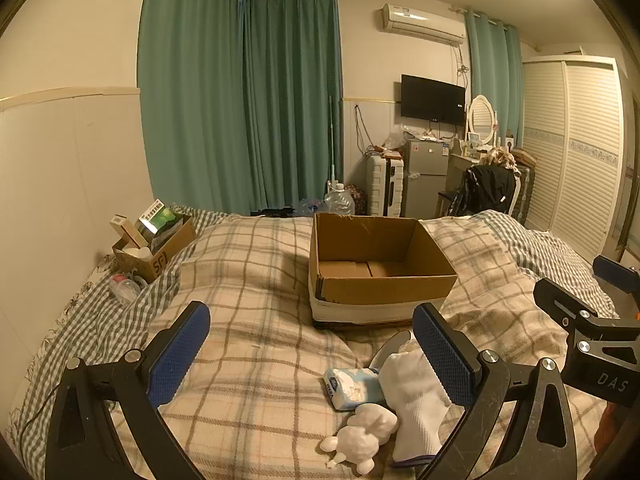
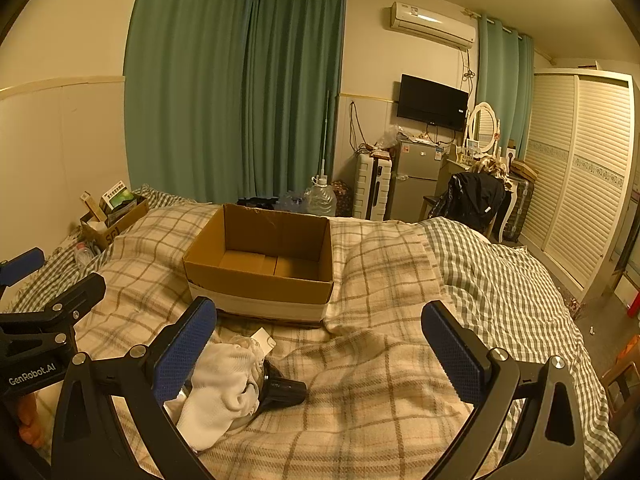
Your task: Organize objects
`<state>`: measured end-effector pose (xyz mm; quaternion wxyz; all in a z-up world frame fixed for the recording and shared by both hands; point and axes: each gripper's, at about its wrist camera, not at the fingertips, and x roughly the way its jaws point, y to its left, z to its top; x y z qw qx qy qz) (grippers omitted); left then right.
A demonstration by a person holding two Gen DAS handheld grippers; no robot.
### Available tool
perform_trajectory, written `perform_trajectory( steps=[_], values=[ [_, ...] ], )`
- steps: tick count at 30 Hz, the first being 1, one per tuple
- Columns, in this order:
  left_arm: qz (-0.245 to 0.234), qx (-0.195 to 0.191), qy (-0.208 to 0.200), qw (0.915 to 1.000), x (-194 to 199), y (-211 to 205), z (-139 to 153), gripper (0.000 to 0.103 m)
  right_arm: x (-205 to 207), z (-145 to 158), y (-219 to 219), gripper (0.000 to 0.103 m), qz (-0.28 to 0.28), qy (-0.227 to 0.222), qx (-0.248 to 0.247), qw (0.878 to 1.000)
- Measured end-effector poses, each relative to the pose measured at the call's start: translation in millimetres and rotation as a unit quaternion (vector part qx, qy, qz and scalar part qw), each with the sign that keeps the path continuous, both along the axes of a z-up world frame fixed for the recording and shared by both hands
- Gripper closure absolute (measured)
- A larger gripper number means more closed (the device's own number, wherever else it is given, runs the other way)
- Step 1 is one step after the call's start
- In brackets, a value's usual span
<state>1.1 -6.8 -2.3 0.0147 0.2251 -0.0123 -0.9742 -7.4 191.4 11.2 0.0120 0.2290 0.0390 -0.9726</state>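
An open, empty cardboard box (image 1: pixel 380 276) stands on the plaid bed; it also shows in the right wrist view (image 2: pixel 260 280). My left gripper (image 1: pixel 312 348) is open, above the blanket in front of the box. Near its right finger lie a white sock (image 1: pixel 416 396), a blue-white tissue pack (image 1: pixel 352 388) and a white figurine (image 1: pixel 364 436). My right gripper (image 2: pixel 320 344) is open. Beside its left finger lie the white sock (image 2: pixel 224 392) and a black-handled object (image 2: pixel 284 390) partly under it. The other gripper (image 2: pixel 44 320) shows at the left edge.
A small cardboard box (image 1: pixel 156 244) with cartons and a plastic bottle (image 1: pixel 124 286) sit at the bed's far left by the wall. Beyond the bed stand a water jug (image 1: pixel 339 200), suitcase, fridge (image 1: pixel 424 176), chair with a jacket, and wardrobe (image 1: pixel 576 152).
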Motion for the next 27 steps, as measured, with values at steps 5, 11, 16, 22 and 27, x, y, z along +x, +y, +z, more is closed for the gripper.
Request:
perform_trajectory(
  steps=[5, 11, 16, 22, 27],
  values=[
    [-0.001, 0.000, -0.001, 1.0000, -0.6, -0.5, 0.7, 0.000, 1.5, 0.0, -1.0, 0.000, 0.001, 0.002, 0.003, 1.000],
    [-0.002, -0.001, 0.002, 1.0000, 1.7, -1.5, 2.2, 0.000, 3.9, 2.0, -2.6, 0.000, 0.003, 0.005, 0.006, 1.000],
    [-0.002, -0.003, 0.005, 1.0000, 3.3, -0.8, 5.1, 0.000, 5.4, 3.1, -4.5, 0.000, 0.003, 0.007, 0.008, 1.000],
    [-0.002, -0.004, 0.004, 1.0000, 3.2, -0.1, 6.4, 0.000, 6.3, 4.2, -5.6, 0.000, 0.004, 0.008, 0.008, 1.000],
    [0.000, -0.006, 0.000, 1.0000, 2.4, -0.9, 6.7, 0.000, 5.7, 3.8, -6.2, 0.000, 0.005, 0.006, 0.008, 1.000]
  ],
)
